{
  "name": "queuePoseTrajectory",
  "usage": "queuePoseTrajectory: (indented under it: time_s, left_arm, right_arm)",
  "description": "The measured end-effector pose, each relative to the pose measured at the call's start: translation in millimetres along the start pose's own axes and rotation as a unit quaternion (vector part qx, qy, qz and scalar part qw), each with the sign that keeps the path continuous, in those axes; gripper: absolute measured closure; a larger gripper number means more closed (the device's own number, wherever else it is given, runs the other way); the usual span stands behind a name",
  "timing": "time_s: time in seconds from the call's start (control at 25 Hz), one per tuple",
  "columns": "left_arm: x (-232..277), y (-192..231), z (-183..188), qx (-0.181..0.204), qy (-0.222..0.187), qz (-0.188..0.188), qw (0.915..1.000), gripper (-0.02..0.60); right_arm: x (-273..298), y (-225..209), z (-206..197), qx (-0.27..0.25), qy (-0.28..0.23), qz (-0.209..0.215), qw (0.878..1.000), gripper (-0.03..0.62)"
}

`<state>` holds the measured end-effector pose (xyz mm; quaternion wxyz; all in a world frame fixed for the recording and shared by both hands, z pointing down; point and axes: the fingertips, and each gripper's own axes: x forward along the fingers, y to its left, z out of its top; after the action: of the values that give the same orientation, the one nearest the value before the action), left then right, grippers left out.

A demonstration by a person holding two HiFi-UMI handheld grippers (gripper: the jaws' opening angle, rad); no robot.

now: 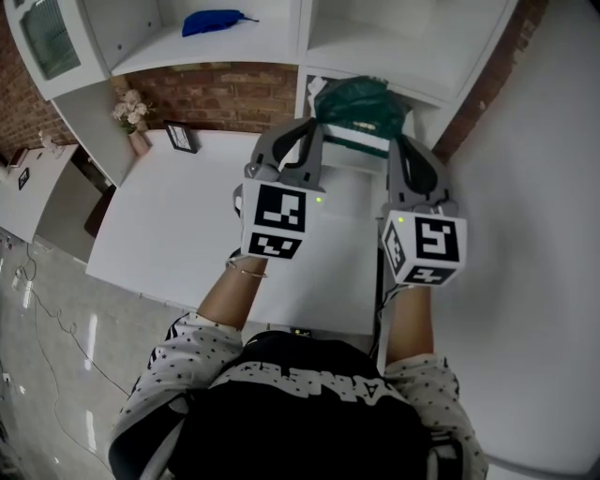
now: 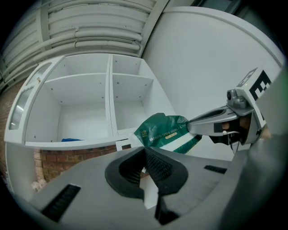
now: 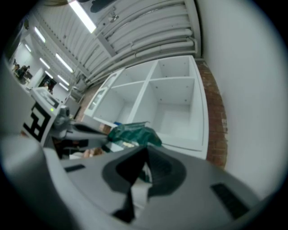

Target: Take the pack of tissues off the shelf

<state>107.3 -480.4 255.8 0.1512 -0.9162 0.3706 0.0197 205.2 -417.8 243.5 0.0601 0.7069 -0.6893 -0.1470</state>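
Left gripper point(image 1: 314, 127) and right gripper point(image 1: 398, 141) each clamp the green pack of tissues point(image 1: 354, 101), in front of the white shelf point(image 1: 234, 49).

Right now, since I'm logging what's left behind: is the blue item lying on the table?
No, in the head view the blue item lies up on the shelf, above the table.

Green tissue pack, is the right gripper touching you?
Touching. The left gripper view shows the right gripper pinched shut on the edge of the green tissue pack, with no gap between them.
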Motion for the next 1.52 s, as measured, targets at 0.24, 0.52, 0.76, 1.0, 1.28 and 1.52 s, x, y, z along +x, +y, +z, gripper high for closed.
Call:
queuePoseTrajectory:
  time_s: [0.24,0.52,0.76,1.0,1.28,1.52]
  left_arm:
    - [-3.6,-8.1,-16.6,0.002,0.013,-0.006,0.9999,0.546]
    - [-4.0,-17.9,-30.7,0.003,0.019,-0.007,0.9998,0.546]
    - [-4.3,-20.9,-33.7,-0.001,0.025,-0.009,0.9997,0.546]
    - [-4.8,-23.0,-29.9,-0.005,0.022,-0.011,0.9997,0.546]
    - [-5.1,-24.8,-24.2,-0.003,0.016,-0.013,0.9998,0.546]
    - [-4.7,-25.0,-21.9,0.001,0.014,-0.013,0.9998,0.546]
  right_arm:
    - [-4.0,3.1,-19.1,0.013,0.004,0.0,1.0,0.554]
    - [-7.9,1.8,-35.5,0.024,0.006,0.004,1.0,0.554]
    - [-11.0,1.5,-37.2,0.029,0.008,0.006,1.0,0.554]
    - [-14.2,-0.2,-34.3,0.03,0.007,0.003,1.0,0.556]
    - [-17.6,-2.3,-31.0,0.027,0.005,-0.002,1.0,0.556]
    - [-18.2,-2.8,-31.0,0.032,0.004,-0.002,0.999,0.556]
